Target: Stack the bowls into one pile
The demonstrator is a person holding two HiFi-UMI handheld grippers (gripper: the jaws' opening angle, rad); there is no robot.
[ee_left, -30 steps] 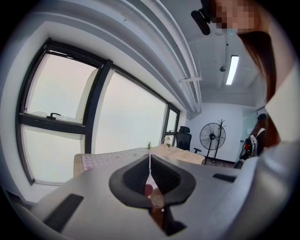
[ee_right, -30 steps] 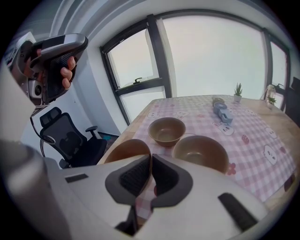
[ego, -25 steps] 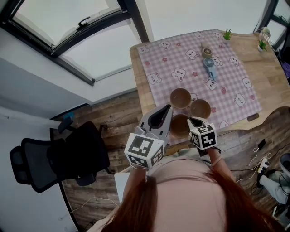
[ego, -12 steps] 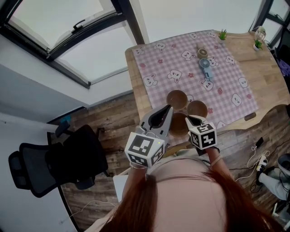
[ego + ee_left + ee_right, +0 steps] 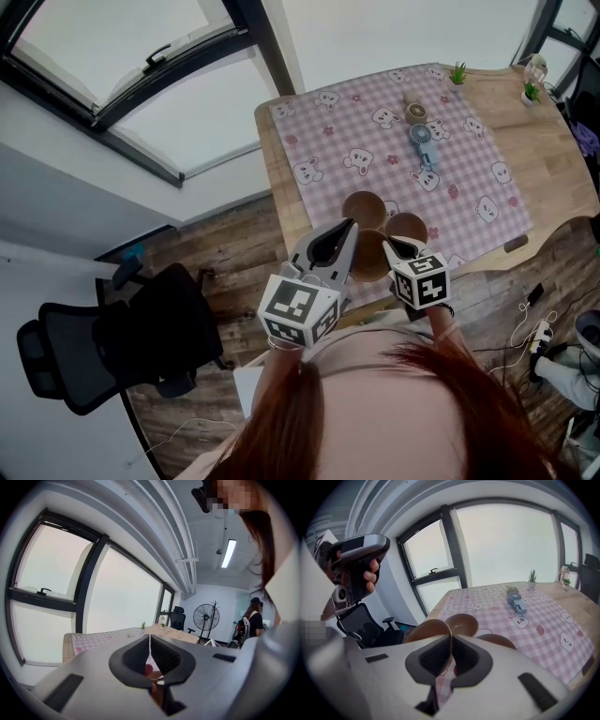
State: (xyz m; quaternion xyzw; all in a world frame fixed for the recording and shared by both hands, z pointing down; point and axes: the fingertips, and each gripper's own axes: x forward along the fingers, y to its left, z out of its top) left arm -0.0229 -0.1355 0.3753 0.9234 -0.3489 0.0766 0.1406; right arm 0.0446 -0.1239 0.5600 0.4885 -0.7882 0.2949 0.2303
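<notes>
The near bowl (image 5: 371,257) is the one I have hold of: in the right gripper view the right claw (image 5: 451,644) is closed with the bowl's thin brown wall pinched between its jaws, the rim rising at the left of the frame. From the head view I see only a slice of that bowl in the middle of the frame, between the two grippers, and they cover its near side, so I cannot tell whether it rests on the table (image 5: 555,155) or hangs just above it. The far bowl (image 5: 364,206) and the third bowl (image 5: 407,226) sit just beyond it on the lower part of the pink checked tablecloth (image 5: 337,141); whether the three touch I cannot make out. The left claw (image 5: 347,231) is closed with nothing in it, only a hairline of light between the jaws in the left gripper view, which shows no bowl, just windows, a strip of tablecloth and a floor fan (image 5: 206,617) at right. The right gripper view shows that left gripper at upper left with a hand (image 5: 370,576) round it. Higher on the cloth lies a blue handheld fan (image 5: 421,141), with a small round item just above it that is too small to identify.
</notes>
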